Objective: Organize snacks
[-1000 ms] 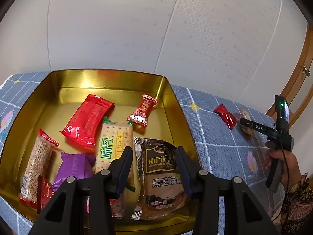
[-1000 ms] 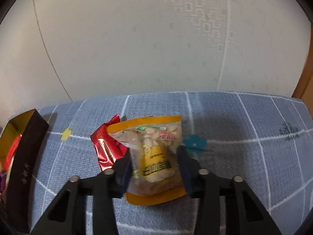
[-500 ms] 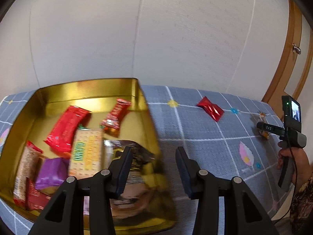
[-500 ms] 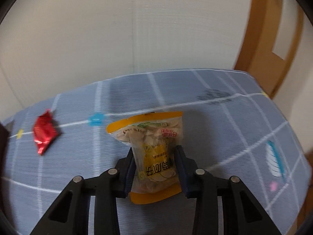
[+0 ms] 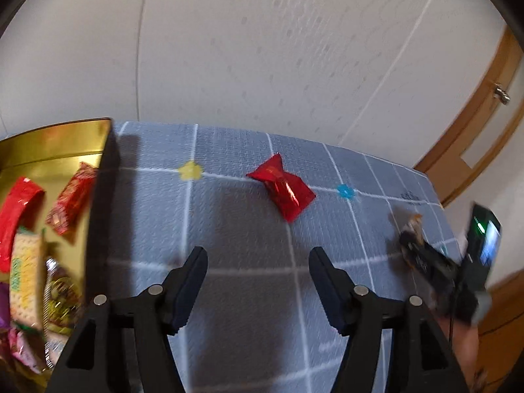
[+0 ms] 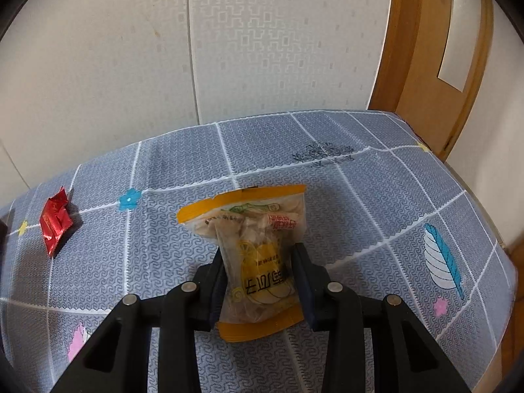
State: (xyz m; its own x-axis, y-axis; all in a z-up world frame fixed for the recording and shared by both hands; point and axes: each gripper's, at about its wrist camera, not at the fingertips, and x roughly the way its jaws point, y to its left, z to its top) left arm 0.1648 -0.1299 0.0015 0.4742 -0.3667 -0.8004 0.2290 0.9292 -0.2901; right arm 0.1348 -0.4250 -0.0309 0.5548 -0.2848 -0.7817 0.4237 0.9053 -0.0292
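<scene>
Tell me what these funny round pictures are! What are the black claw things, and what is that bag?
No robot here: a person holds one pair of black tongs in each hand, and a small camera on each looks out along its two fingers. That makes the pictures round.

The left tongs are opening with nothing between them. Ahead of them a shiny red foil candy lies on the grey-blue checked tablecloth. Beside it stands a gold metal tin with more wrapped snacks inside.

The right tongs squeeze a clear snack bag with orange edges, holding it over the cloth. From this side the red candy sits far left.

The person is sorting snacks.
</scene>
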